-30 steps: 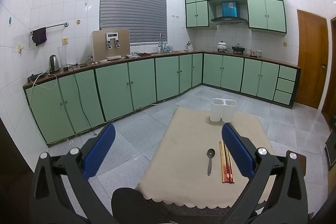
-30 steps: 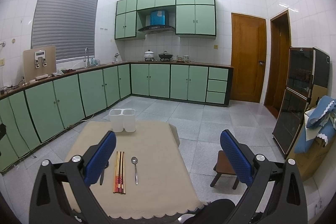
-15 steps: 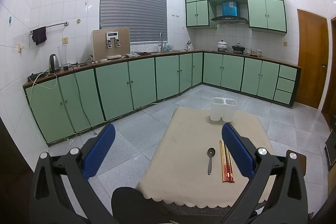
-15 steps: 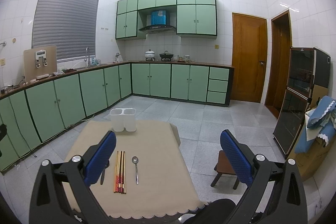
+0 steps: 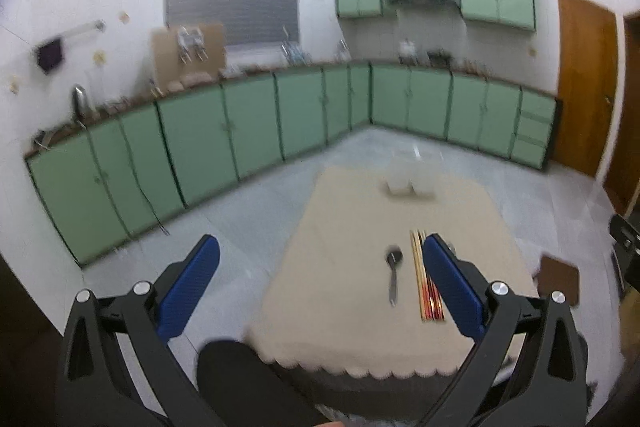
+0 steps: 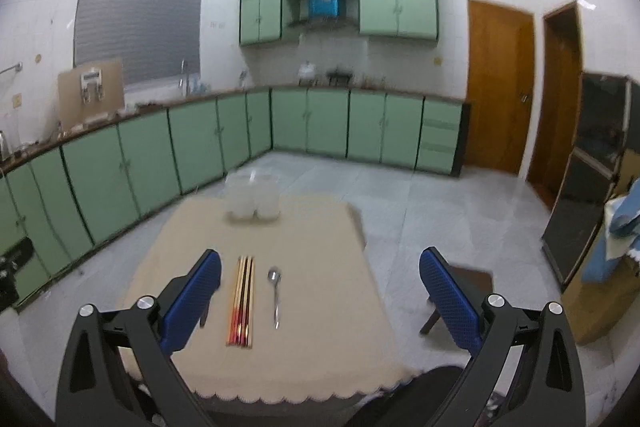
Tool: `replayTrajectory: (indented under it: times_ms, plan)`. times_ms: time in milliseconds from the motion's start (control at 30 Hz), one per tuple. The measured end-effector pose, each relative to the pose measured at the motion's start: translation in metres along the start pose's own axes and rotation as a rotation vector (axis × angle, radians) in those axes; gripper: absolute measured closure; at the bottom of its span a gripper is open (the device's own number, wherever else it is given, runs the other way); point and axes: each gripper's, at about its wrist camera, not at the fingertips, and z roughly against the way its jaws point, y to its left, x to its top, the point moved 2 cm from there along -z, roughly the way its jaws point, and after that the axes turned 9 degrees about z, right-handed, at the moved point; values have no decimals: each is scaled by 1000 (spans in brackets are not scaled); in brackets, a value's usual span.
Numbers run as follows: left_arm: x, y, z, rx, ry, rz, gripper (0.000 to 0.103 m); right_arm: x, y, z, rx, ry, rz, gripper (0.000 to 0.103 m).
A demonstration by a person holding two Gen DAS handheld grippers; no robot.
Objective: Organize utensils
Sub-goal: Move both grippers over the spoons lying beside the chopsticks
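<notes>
A low table with a beige cloth (image 5: 340, 227) (image 6: 320, 235) carries the utensils. A white two-compartment holder (image 5: 410, 181) (image 6: 252, 197) stands at its far end. A bundle of chopsticks (image 5: 426, 287) (image 6: 241, 301) lies near the front. One spoon (image 5: 394, 275) lies left of it, mostly hidden in the right wrist view by a finger. A second spoon (image 6: 275, 291) lies right of it. My left gripper (image 5: 320, 243) hovers open above the table's front left part. My right gripper (image 6: 320, 255) is open over the front right part. Neither holds anything.
Green cabinets (image 5: 192, 147) (image 6: 360, 123) line the left and far walls. A small wooden stool (image 6: 460, 279) stands right of the table, and a dark glass-door cabinet (image 6: 592, 179) is further right. A person's dark knee (image 5: 232, 379) shows below the table's front edge.
Both views have tipped downward and blurred with motion. The table and utensils now sit lower between the fingers. Both grippers stay open, and the utensils have not moved.
</notes>
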Motion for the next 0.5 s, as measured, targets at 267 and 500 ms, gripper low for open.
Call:
replayTrajectory:
  times_ms: [267,500]
  plan:
    - [-57,-15,-109,-77,268,-64,5,-38,16,-100,71,199,43,10]
    - [-91,-31,-172,-104,377,-99,10,-65,29,-165,123,302,50,25]
